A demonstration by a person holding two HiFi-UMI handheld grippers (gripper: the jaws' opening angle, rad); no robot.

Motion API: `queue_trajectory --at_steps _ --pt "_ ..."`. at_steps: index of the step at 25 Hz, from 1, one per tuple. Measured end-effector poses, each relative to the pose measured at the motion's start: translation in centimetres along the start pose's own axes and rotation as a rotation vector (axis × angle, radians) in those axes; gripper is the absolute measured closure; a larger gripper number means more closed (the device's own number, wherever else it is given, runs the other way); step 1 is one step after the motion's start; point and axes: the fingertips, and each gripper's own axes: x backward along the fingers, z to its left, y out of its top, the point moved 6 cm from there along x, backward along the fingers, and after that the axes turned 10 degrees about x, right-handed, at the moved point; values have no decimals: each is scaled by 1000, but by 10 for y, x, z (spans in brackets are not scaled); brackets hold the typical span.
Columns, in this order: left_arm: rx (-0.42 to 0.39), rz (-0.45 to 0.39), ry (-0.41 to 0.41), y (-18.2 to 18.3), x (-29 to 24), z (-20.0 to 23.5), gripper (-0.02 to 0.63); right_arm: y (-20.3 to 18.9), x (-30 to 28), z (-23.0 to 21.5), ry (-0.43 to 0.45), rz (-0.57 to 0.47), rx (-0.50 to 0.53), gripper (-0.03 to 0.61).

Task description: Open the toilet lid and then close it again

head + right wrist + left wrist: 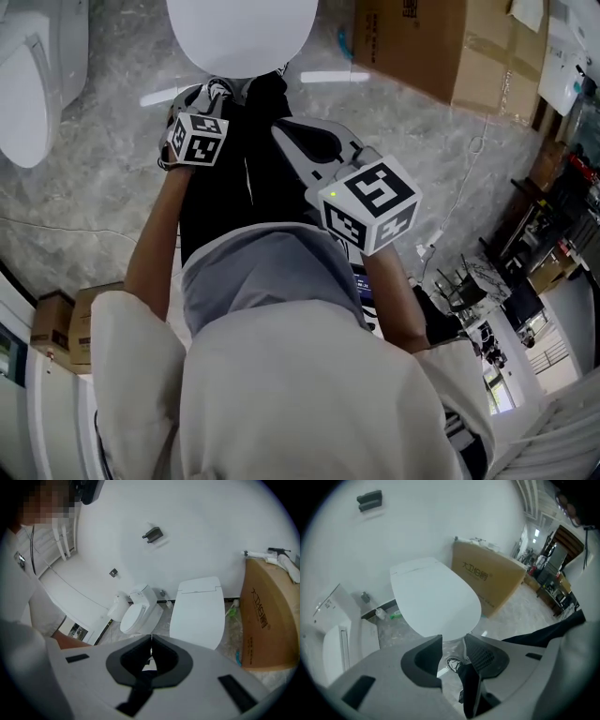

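The white toilet has its lid (242, 33) down; it lies at the top of the head view, just beyond the person's legs. The lid (433, 597) fills the middle of the left gripper view, and the lid (199, 604) sits right of centre in the right gripper view. My left gripper (452, 641) hangs short of the lid's front edge, tilted, jaws apart with only floor and a shoe seen through the gap. Its marker cube (197, 139) shows in the head view. My right gripper (284, 131) is held back from the toilet, and its tips (150, 637) meet on nothing.
A second white toilet (33, 75) stands to the left, also seen as the smaller toilet (136, 613). A large cardboard box (441, 47) stands right of the toilet against the wall. Small boxes (66, 328) sit at the lower left. Cluttered furniture (525, 272) lies far right.
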Motion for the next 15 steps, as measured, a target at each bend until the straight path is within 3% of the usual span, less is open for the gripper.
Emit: queue_trajectory --at_steps 8,15 --pt "154 -223 -87 53 74 0 526 21 21 13 -31 -80 34 566" --pt "192 -351 -90 89 136 3 554 47 44 28 -67 -166 73 568"
